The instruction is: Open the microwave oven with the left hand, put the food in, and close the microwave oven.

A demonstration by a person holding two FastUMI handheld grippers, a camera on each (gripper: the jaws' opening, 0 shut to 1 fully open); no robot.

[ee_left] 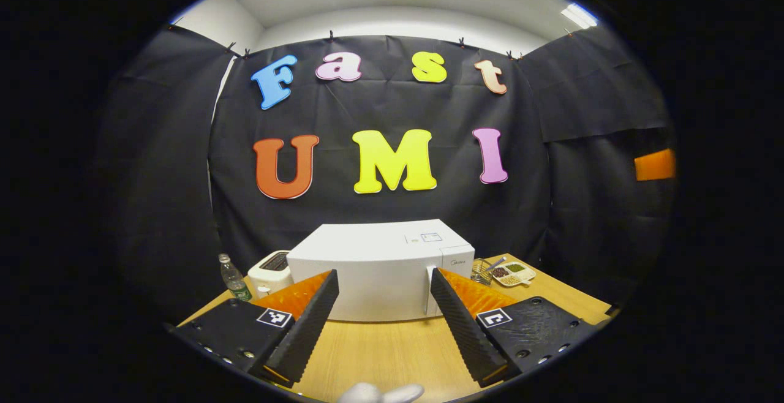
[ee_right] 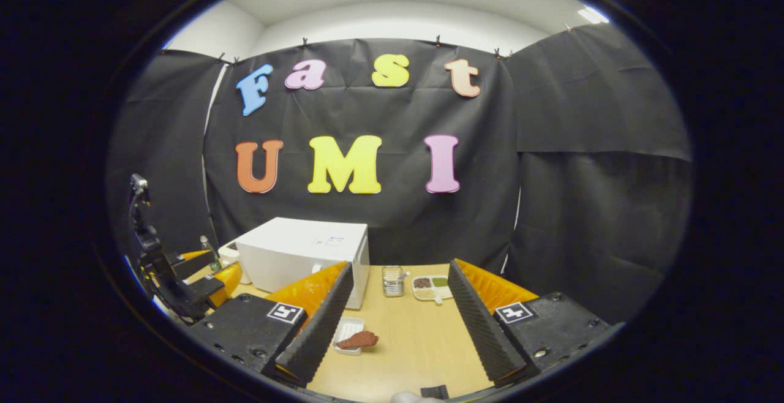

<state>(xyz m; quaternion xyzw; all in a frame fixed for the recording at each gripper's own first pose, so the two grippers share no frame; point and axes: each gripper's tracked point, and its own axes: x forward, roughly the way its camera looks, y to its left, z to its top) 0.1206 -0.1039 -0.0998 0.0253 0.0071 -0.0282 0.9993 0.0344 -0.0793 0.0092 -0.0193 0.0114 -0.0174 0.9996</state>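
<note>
In the left gripper view, at the far left of the wooden table (ee_left: 392, 354), a small clear bottle with a green label (ee_left: 233, 278) stands beside a white toaster (ee_left: 269, 271). Both are pushed to the back edge, probably so that they do not block the work area.

Next comes the white microwave oven (ee_left: 373, 274). Its door is closed, and a vertical handle (ee_left: 430, 290) sits near its right side, just left of the control panel. The left gripper (ee_left: 384, 314) is held low over the table with its two ribbed black fingers spread wide apart and nothing between them. It looks straight at the oven front, and the handle appears just beside the inner edge of the right finger. This placement fits the first step of the task: the gripper seems lined up to reach the handle, which is not yet touched.

To the right of the oven stand a small wire basket (ee_left: 484, 270) and a divided dish with grains (ee_left: 513, 273).

In the right gripper view, the right gripper (ee_right: 398, 323) is also wide open and empty. It hovers above the table, well apart from the oven. The food, a reddish-brown piece (ee_right: 358, 340) on a small white tray (ee_right: 348, 332), lies on the table just beside the tip of the gripper's left finger, in front of the oven's right corner. Likely this gripper waits near the food so it can pick it up once the door is open.
</note>
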